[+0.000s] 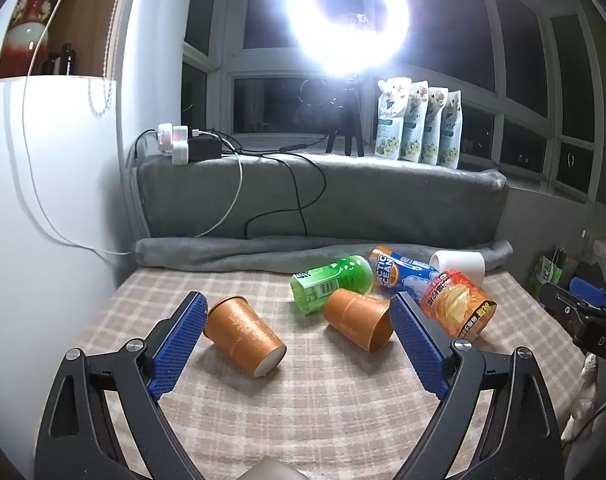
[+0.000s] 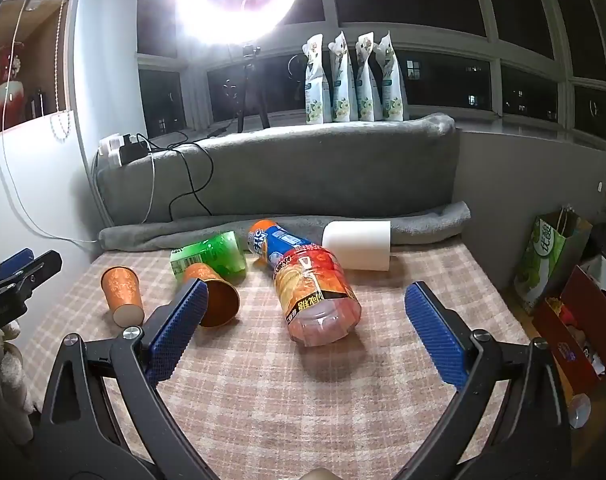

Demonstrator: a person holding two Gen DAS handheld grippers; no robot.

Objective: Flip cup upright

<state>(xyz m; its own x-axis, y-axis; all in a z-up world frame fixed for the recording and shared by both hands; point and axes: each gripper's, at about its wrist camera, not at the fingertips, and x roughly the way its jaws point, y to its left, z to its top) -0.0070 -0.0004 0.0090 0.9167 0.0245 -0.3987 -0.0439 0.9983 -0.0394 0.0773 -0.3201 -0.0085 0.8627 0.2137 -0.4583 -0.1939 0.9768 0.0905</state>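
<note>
Two orange paper cups lie on their sides on the checked cloth. The left cup (image 1: 243, 334) has its base toward me and lies beside my left fingertip. The second cup (image 1: 359, 318) shows its open mouth and touches the green bottle. My left gripper (image 1: 299, 312) is open and empty, its jaws spread around both cups. My right gripper (image 2: 305, 300) is open and empty, with the orange jar (image 2: 317, 296) between its jaws. In the right wrist view, the left cup (image 2: 123, 292) and the second cup (image 2: 215, 294) lie at the left.
A green bottle (image 1: 331, 282), a blue-orange Arctic Ocean bottle (image 1: 399, 270), an orange snack jar (image 1: 455, 304) and a white cup (image 1: 459, 266) lie on their sides near the grey blanket roll (image 1: 263, 250). Bags and boxes (image 2: 551, 264) stand on the floor at the right.
</note>
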